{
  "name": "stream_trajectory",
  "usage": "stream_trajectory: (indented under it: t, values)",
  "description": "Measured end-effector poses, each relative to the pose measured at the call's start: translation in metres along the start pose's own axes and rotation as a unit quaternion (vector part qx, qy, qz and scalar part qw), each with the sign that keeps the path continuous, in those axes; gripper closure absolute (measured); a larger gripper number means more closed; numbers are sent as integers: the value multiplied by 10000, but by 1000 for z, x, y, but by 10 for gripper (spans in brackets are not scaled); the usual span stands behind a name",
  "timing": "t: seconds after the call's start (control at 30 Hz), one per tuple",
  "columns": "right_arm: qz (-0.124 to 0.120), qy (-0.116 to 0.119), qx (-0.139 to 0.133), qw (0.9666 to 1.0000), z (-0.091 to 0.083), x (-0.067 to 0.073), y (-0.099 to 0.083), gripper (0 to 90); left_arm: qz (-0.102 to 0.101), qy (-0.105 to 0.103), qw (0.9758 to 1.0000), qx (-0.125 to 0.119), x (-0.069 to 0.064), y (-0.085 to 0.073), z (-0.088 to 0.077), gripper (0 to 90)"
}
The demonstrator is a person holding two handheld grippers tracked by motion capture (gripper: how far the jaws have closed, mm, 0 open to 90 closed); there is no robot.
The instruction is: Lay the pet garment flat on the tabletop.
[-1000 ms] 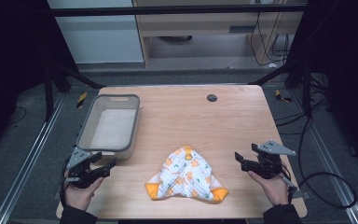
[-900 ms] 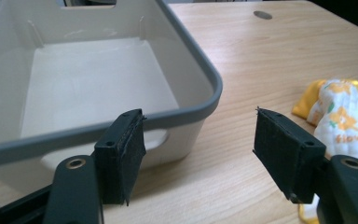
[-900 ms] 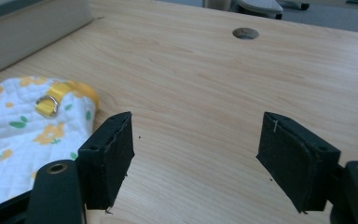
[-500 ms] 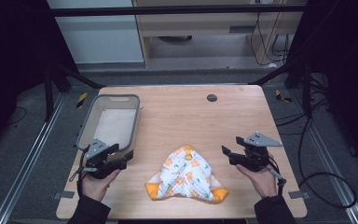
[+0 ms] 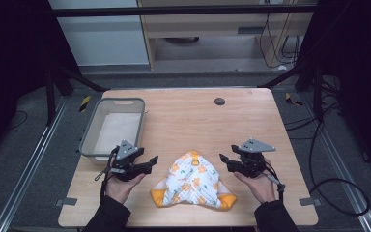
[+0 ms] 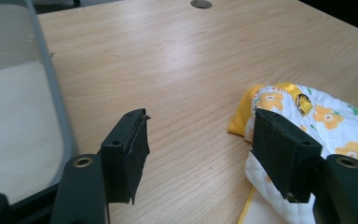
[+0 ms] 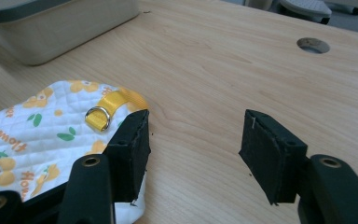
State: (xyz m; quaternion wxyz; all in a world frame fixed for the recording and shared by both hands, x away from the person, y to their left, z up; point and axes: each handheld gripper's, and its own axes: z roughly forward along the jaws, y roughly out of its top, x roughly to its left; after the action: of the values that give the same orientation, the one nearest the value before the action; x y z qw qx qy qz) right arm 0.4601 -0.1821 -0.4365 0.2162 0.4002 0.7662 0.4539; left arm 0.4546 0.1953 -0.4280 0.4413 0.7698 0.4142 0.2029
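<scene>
A white quilted cloth (image 5: 193,181) with orange flowers and yellow trim lies crumpled at the table's front middle. Its yellow loop with a metal ring (image 7: 98,115) points toward the table's far side. My left gripper (image 5: 151,161) is open just left of the cloth, jaws aimed at it; the cloth (image 6: 321,126) lies behind the right jaw in the left gripper view. My right gripper (image 5: 223,159) is open just right of the cloth, with bare wood between its jaws and the cloth (image 7: 42,126) beside its left jaw.
A grey plastic basin (image 5: 88,136) stands at the left of the wooden table, close behind my left hand. A round cable hole (image 5: 219,101) is set near the far edge. Bare wood stretches beyond the cloth.
Both grippers have moved inward from the table's side edges toward the cloth. Their jaws stay open and the cloth has not shifted.
</scene>
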Motion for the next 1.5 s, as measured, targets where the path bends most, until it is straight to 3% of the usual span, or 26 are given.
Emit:
stream_trajectory:
  t: [0.23,0.5,0.7,0.8,1.0,1.3,1.43,1.5]
  values:
    - [-2,159,208,9997,12,7,-5,482,167,-128,9996,203,-11,-2,19,381]
    - [-10,340,369,9987,24,12,-9,520,196,-313,9988,312,-18,-1,34,390]
    - [25,522,471,9975,33,15,-13,542,331,-446,9973,485,-29,-2,48,402]
    - [-20,578,576,9967,38,18,-15,558,500,-463,9957,624,-36,-5,56,413]
    - [-75,725,780,9943,48,21,-21,608,453,-549,9940,833,-39,-14,70,444]
    - [-18,879,1048,9906,57,24,-28,744,513,-754,9902,1057,-43,-21,75,659]
    - [54,901,1102,9898,59,25,-30,803,498,-784,9899,1075,-43,-23,77,730]
    - [66,941,1202,9883,60,26,-30,855,491,-819,9898,1059,-43,-23,76,812]
